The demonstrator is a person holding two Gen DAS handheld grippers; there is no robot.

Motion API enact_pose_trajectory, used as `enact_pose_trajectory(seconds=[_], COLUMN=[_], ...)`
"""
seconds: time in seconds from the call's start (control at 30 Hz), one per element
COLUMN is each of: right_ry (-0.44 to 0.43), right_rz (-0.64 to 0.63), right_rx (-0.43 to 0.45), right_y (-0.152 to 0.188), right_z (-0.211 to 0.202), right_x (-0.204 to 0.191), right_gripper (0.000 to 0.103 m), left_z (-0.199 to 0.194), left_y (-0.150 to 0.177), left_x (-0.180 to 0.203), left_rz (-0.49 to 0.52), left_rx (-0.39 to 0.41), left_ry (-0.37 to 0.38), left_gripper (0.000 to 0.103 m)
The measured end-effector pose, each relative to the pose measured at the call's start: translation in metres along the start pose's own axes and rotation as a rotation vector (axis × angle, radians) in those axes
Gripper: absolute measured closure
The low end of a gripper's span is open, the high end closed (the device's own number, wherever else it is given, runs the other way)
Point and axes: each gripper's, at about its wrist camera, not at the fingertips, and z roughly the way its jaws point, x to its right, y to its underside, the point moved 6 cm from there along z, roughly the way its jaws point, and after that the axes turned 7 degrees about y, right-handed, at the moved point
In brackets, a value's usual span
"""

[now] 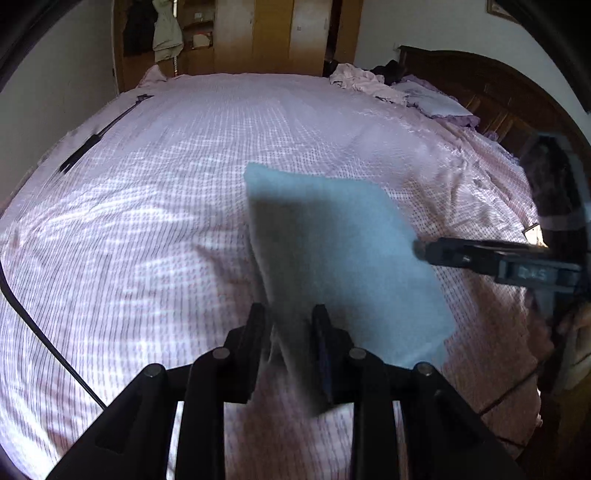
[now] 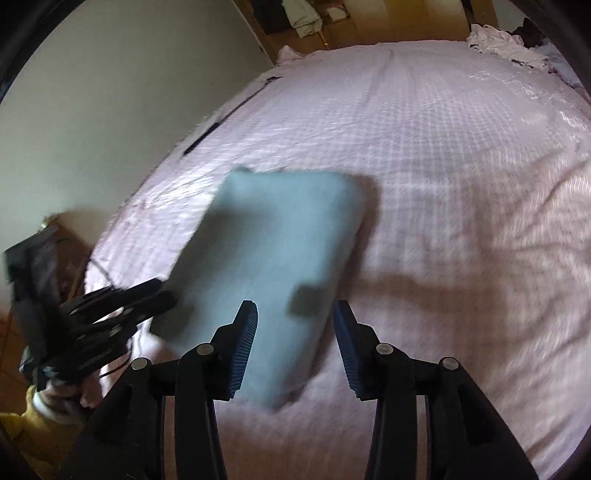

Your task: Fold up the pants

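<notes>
The pants are a light blue folded rectangle, blurred by motion, over the pink checked bed. My left gripper is shut on the near edge of the pants and lifts that side. In the right wrist view the pants lie in front of my right gripper, which is open with its blue ribbed pads apart on either side of the pants' near end. The right gripper also shows at the right of the left wrist view, and the left gripper at the left of the right wrist view.
A black rod lies near the bed's far left edge. Crumpled pink and purple clothes are piled at the far right by the dark wooden headboard. A wooden wardrobe stands beyond the bed. A black cable crosses the near left.
</notes>
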Motion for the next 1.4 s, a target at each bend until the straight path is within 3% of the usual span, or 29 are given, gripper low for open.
enact_pose_trajectory(seconds=[0.13,0.2,0.33,0.53,0.6,0.67,0.93,1.17,1.4], right_ry=[0.104,0.121,0.114,0.155,0.158,0.173,0.298,0.397,0.407], right_rz=[-0.041,-0.032,0.025,0.004,-0.001,-0.007,0.0,-0.002,0.016], right_rx=[-0.058,-0.04,-0.026,0.008,0.027,0.046,0.094,0.02,0.004], right_y=[0.017,0.02,0.022,0.037,0.044,0.049,0.069,0.09,0.094], right_z=[0.038,0.046,0.032,-0.004,-0.017,-0.028,-0.031,0.002,0.019], right_x=[-0.014,-0.013,-0.011,-0.012,-0.012,-0.012,-0.019,-0.006,0.004], right_gripper=[0.067,0.065,0.063,0.056,0.051,0.04,0.011,0.011,0.005], left_z=[-0.001,0.014,0.028,0.007,-0.001,-0.008,-0.034,-0.017,0.004], left_y=[0.015,0.02,0.024,0.024,0.027,0.03,0.064,0.091,0.104], left_x=[-0.006,-0.009,-0.018,-0.017,-0.013,-0.009,0.0,0.004,0.005], left_rz=[0.003,0.007,0.003,-0.035,-0.042,-0.04,-0.052,-0.108,-0.11], left_rx=[-0.02,-0.053,-0.052,-0.014,-0.015,-0.01,0.0,-0.058,-0.094], left_ry=[-0.049,-0.069,-0.076,-0.072,-0.085,-0.1,-0.163,-0.184,-0.226], left_gripper=[0.074,0.074,0.067,0.065,0.064,0.062,0.035,0.03,0.028])
